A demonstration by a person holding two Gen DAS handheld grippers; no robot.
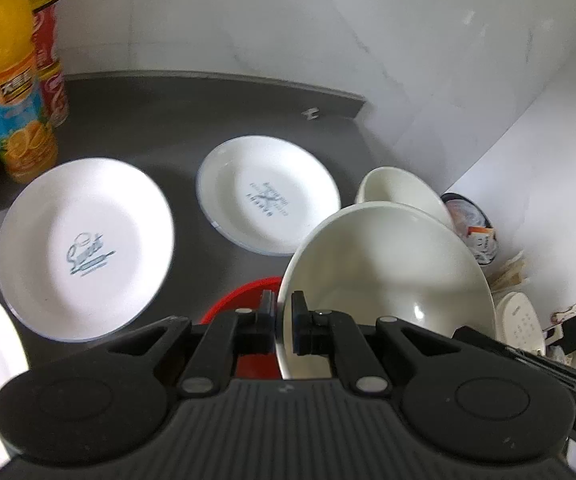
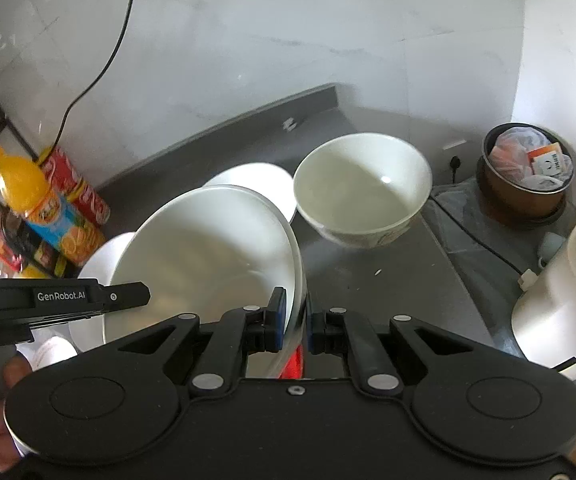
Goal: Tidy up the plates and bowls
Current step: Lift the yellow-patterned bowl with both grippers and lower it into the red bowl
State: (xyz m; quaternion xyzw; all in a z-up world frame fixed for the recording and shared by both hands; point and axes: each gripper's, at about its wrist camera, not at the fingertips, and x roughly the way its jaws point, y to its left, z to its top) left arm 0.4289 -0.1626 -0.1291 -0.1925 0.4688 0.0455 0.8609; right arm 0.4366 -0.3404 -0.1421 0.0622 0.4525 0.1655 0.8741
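both grippers, the left gripper (image 1: pixel 284 316) and the right gripper (image 2: pixel 295 316), are clamped on opposite rims of one wide cream ceramic bowl (image 1: pixel 387 276) held tilted above the grey countertop (image 1: pixel 160 128), so it should probably be levelled before lowering.

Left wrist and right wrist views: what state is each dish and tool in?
Big bowl: tilted, empty, held by both tools.
Left tool: shut on big bowl.
Right tool: shut on big bowl.
Small bowl: upright, empty.
Near plate: flat, empty.
Far plate: flat, empty.
Bottle: upright.
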